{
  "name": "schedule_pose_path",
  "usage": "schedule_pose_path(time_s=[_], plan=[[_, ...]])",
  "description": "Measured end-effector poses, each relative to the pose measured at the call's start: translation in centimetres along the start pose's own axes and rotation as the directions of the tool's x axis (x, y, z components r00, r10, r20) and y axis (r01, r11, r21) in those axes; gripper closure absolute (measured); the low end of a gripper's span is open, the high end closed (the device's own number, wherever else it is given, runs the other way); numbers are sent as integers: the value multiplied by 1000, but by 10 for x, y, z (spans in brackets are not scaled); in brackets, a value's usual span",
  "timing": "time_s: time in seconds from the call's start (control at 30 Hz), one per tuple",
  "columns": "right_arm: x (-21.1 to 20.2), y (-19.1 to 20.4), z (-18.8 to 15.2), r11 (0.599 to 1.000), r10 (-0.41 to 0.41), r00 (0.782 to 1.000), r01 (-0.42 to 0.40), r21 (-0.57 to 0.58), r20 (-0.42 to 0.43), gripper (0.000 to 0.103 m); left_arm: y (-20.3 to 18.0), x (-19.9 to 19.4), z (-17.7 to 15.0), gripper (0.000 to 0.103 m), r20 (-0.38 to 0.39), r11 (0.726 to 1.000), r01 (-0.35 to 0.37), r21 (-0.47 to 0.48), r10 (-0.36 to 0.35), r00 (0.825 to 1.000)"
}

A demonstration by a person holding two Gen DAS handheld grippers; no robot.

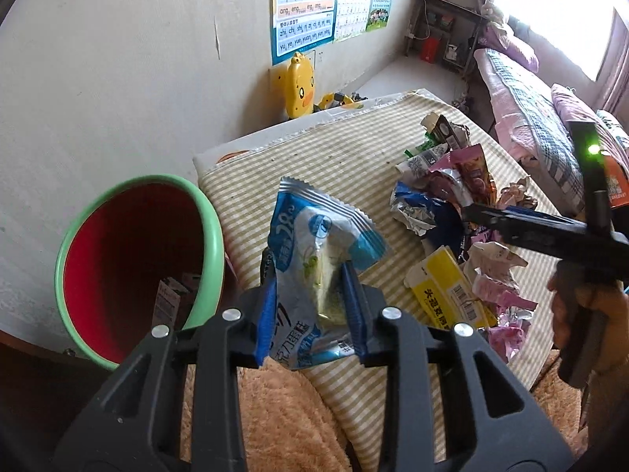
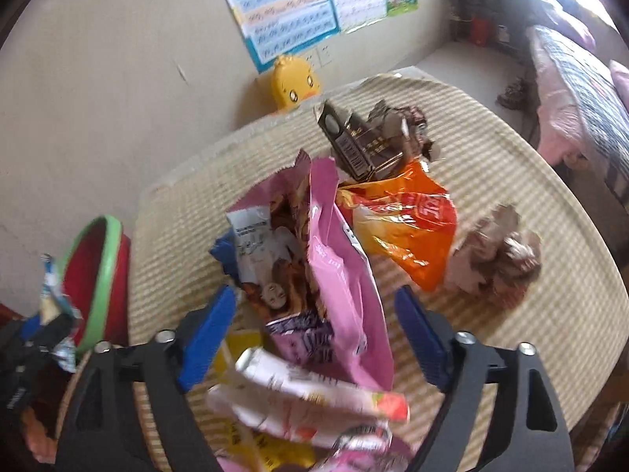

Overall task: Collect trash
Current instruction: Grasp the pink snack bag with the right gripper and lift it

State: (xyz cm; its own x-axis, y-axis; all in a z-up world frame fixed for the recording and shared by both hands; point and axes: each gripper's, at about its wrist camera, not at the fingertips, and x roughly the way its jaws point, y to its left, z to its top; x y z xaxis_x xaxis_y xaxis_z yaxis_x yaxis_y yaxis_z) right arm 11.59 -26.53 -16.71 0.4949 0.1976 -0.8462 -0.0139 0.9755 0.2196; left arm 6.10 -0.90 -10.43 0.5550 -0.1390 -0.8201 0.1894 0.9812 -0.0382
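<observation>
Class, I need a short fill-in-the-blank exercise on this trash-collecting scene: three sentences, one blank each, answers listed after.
1. The left tool grips a ____ and white wrapper.
2. The bin, red inside, has a ____ rim.
3. The right tool hangs open above a ____ bag.

Answers: blue; green; pink

Off-white wall [image 1: 118, 78] with letter charts [image 1: 304, 8]. Bright window [image 1: 558, 8] at right, above a bed [image 1: 523, 110] with checked cover. Dark shelf unit [image 1: 440, 27] in far corner. Worktop [image 1: 314, 165] striped.
</observation>
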Motion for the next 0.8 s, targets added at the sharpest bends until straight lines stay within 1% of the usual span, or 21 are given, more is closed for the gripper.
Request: schedule_pose_path(time_s=[0.07, 0.13, 0.17, 0.2, 0.27, 0.3, 0.43, 0.53, 0.57, 0.63, 0.7, 0.8], plan=[[9, -3, 0, 1000, 5, 1000, -5, 6, -27, 19, 2, -1, 0, 72, 1, 1000, -2, -2, 2, 1000], [13, -9, -2, 998, 45, 998, -42, 52, -45, 21, 5, -2, -1, 72, 0, 1000, 0, -8, 0, 1000], [12, -10, -3, 996, 60, 997, -57, 68, -42, 27, 6, -2, -1, 72, 0, 1000, -2, -11, 2, 1000], [9, -10, -4, 996, 54, 998, -51, 74, -31, 28, 8, -3, -2, 72, 0, 1000, -4, -15, 4, 1000], [1, -7, -5, 997, 38, 999, -37, 66, -10, 44, 10, -3, -2, 72, -2, 1000, -7, -22, 7, 1000], [-3, -6, -5, 998, 27, 1000, -27, 61, 0, 44, 10, -3, -2, 72, -1, 1000, -8, -23, 8, 1000], [-33, 10, -3, 999, -34, 995, 32, 22, 89, 48, 9, -10, -3, 72, 16, 1000, -8, -13, 8, 1000], [-62, 25, -4, 996, -87, 984, 87, 6, 153, 48, 7, -14, -3, 72, 28, 1000, -10, -10, 11, 1000], [-76, 34, -5, 995, -103, 978, 104, 3, 184, 48, 7, -16, -3, 72, 34, 1000, -12, -9, 13, 999], [-93, 45, -4, 991, -130, 969, 133, -1, 211, 48, 7, -20, -2, 72, 44, 1000, -15, -11, 15, 999], [-113, 57, -10, 991, -130, 962, 134, 1, 241, 48, 8, -24, -2, 72, 53, 1000, -17, -16, 18, 998], [-131, 73, -18, 991, -128, 953, 135, -6, 276, 48, 9, -30, -2, 72, 65, 1000, -21, -18, 22, 998]])
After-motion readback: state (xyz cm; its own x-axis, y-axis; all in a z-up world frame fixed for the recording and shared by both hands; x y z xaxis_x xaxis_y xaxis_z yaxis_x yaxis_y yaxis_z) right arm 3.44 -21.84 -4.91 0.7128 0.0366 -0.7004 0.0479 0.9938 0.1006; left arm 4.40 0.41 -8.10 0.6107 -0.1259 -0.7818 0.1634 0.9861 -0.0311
